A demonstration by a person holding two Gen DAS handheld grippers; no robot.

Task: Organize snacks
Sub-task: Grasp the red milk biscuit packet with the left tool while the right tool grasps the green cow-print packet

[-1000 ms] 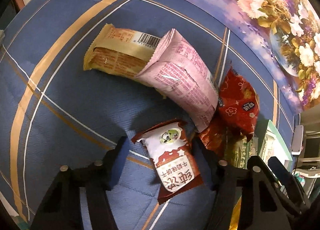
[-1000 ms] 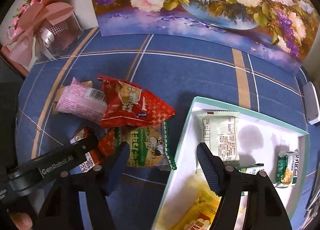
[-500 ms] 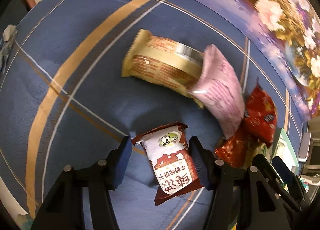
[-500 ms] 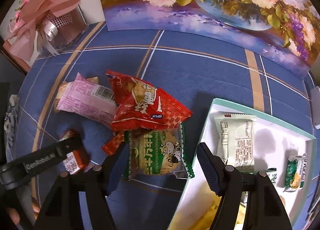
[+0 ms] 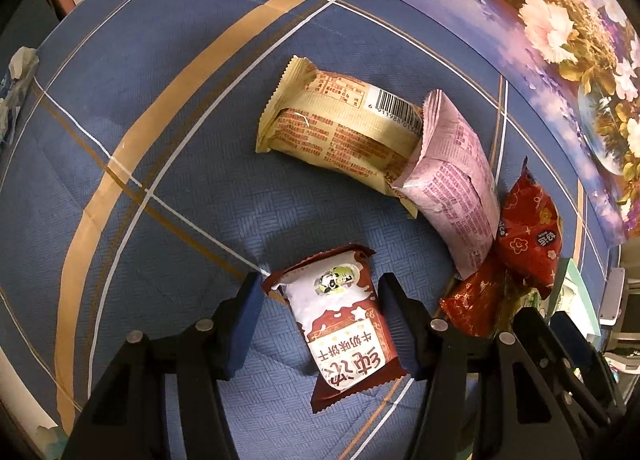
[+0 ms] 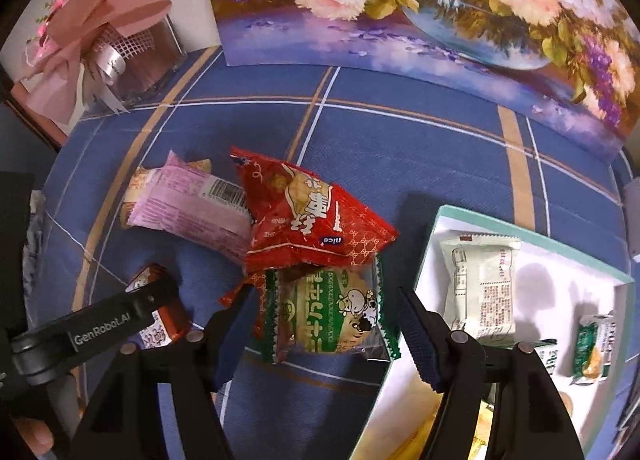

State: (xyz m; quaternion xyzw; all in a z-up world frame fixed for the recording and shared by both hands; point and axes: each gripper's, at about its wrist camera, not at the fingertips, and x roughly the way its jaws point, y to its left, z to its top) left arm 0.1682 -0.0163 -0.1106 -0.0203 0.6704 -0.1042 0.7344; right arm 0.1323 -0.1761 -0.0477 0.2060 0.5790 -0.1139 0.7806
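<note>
My left gripper (image 5: pixel 320 292) is open, its fingers either side of a brown-and-white milk biscuit packet (image 5: pixel 344 320) lying on the blue cloth. Beyond it lie a tan packet (image 5: pixel 336 128), a pink packet (image 5: pixel 452 188) and a red packet (image 5: pixel 528 236). My right gripper (image 6: pixel 324 312) is open around a green cow-print packet (image 6: pixel 328 316), which lies under the red packet (image 6: pixel 312 216). The pink packet (image 6: pixel 188 208) is to their left. The left gripper (image 6: pixel 100 328) shows at lower left over the brown packet (image 6: pixel 160 316). A white tray (image 6: pixel 532 276) at right holds several snacks.
A flower painting (image 6: pixel 420 8) stands along the back. A pink-ribboned gift box (image 6: pixel 104 40) sits at the back left. The tray's teal rim (image 6: pixel 428 252) is close to my right finger. Crumpled wrapping (image 5: pixel 16 92) lies at the cloth's left edge.
My right gripper has moved left off the tray and down over the green packet. My left gripper stays around the brown packet, with its view shifted a little.
</note>
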